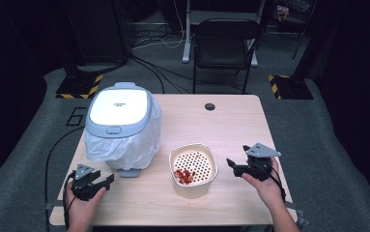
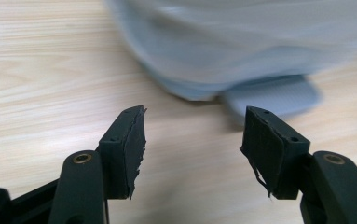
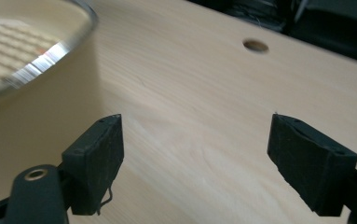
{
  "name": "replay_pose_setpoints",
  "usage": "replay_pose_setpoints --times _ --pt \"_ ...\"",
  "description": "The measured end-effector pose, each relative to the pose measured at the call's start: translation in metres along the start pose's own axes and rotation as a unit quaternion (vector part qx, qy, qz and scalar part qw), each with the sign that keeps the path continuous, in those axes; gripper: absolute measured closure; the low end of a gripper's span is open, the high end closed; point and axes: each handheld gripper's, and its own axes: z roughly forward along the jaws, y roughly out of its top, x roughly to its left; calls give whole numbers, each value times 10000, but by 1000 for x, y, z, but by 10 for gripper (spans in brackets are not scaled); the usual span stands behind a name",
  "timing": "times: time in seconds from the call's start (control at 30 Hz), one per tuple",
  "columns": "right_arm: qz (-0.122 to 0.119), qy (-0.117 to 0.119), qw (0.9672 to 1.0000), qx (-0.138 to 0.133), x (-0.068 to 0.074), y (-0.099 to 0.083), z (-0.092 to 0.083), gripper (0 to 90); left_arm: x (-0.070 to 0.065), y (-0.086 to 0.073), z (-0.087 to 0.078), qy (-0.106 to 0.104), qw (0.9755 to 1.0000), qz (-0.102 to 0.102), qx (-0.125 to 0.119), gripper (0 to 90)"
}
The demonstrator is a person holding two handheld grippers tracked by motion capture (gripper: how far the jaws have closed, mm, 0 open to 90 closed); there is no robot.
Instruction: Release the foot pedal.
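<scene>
A grey-lidded bin (image 1: 119,116) lined with a white plastic bag (image 1: 124,145) stands at the table's left. A cream strainer basket (image 1: 193,169) with several small red pieces (image 1: 184,176) in it sits at front centre. My left gripper (image 1: 106,181) is open near the front left, just short of the bin's foot pedal (image 2: 271,95). Its jaws stand apart with nothing between them (image 2: 192,140). My right gripper (image 1: 235,162) is open just to the right of the basket (image 3: 22,51), with bare table between its jaws (image 3: 195,154).
The wooden table (image 1: 231,125) has a round cable hole (image 1: 209,107) at the back, seen also as the cable hole (image 3: 255,45) beyond my right gripper. A black chair (image 1: 223,43) stands behind the table. Cables run over the grey floor.
</scene>
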Motion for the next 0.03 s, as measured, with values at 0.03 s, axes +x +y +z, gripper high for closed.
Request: replay_pose_setpoints --times 0.03 --pt "132 -59 9999 23 -2 -7 2 170 5 -2 3 46 10000 -69 -7 393"
